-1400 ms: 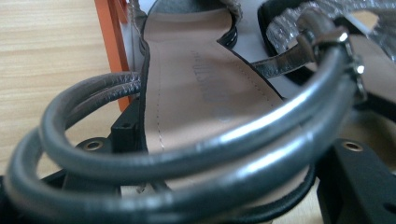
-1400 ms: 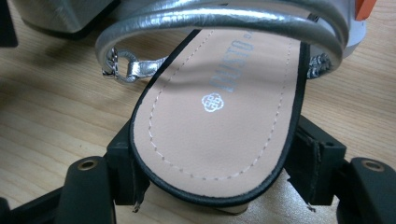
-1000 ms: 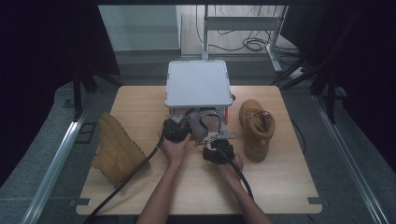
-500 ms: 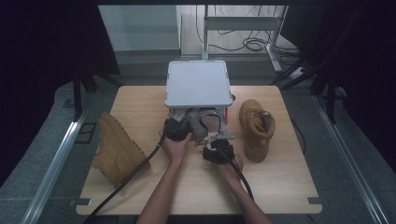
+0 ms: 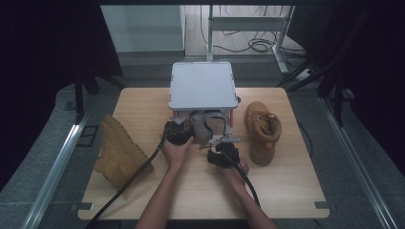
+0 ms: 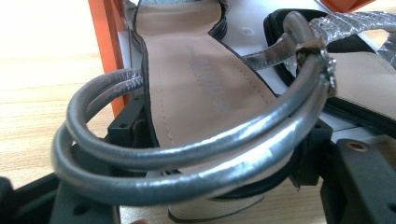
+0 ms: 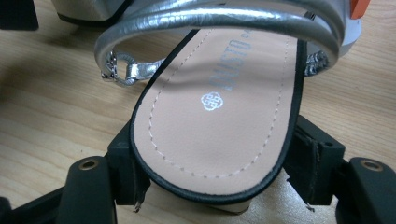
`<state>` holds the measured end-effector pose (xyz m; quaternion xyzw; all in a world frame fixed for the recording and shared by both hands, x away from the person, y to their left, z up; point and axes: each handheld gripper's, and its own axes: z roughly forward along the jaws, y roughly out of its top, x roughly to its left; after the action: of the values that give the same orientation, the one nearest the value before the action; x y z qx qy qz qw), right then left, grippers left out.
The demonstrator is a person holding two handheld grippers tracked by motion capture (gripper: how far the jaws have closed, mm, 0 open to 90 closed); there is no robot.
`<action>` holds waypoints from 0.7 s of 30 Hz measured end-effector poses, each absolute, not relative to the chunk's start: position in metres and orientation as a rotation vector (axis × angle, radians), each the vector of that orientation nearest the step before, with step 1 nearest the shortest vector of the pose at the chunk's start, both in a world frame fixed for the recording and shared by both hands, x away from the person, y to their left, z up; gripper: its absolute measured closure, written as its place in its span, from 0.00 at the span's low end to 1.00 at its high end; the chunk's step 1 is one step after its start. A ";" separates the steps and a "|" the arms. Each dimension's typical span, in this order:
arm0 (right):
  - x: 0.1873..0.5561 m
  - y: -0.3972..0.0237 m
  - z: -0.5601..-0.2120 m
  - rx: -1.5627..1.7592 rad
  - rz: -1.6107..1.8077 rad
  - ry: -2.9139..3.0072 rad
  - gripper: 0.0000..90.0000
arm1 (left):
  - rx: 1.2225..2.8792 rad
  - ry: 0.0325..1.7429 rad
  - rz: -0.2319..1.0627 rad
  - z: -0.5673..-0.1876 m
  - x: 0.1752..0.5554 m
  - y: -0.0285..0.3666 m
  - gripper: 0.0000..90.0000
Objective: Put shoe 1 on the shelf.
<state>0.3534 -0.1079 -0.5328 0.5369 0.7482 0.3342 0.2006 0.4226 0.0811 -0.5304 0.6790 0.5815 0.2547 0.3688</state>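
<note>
Two silver-strapped sandals with tan insoles lie at the front of a white platform (image 5: 203, 86) on orange legs. In the left gripper view, one sandal (image 6: 205, 84) has its heel end between the black jaws. My left gripper (image 6: 219, 140) is shut on its sole edges, with the looped silver strap just in front. In the right gripper view, the other sandal (image 7: 219, 102) sits heel-first between the jaws, and my right gripper (image 7: 215, 163) is shut on its black-rimmed sole. From above, the left gripper (image 5: 177, 132) and right gripper (image 5: 222, 153) sit side by side at the platform's front.
A tan boot (image 5: 119, 150) lies on its side at the table's left edge. A second tan boot (image 5: 262, 131) stands right of the platform. An orange leg (image 6: 105, 46) rises close to the left sandal. Cables trail back off the wooden table (image 5: 286, 191).
</note>
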 end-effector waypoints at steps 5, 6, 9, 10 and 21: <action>0.355 -0.109 -0.531 1.511 0.945 2.080 0.36 | 1.741 1.497 0.649 -0.530 0.423 0.081 0.40; 0.356 -0.109 -0.530 1.516 0.949 2.077 0.36 | 1.742 1.496 0.647 -0.530 0.423 0.081 0.40; 0.357 -0.110 -0.527 1.519 0.955 2.062 0.37 | 1.744 1.497 0.646 -0.530 0.423 0.081 0.40; 0.358 -0.111 -0.526 1.521 0.959 2.058 0.37 | 1.745 1.497 0.645 -0.530 0.423 0.081 0.40; 0.365 -0.111 -0.523 1.532 0.963 2.032 0.38 | 1.757 1.494 0.638 -0.529 0.423 0.082 0.40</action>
<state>0.3646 -0.1109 -0.5225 0.5506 0.7303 0.3461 0.2089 0.4232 0.0825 -0.5292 0.6833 0.5812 0.2481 0.3658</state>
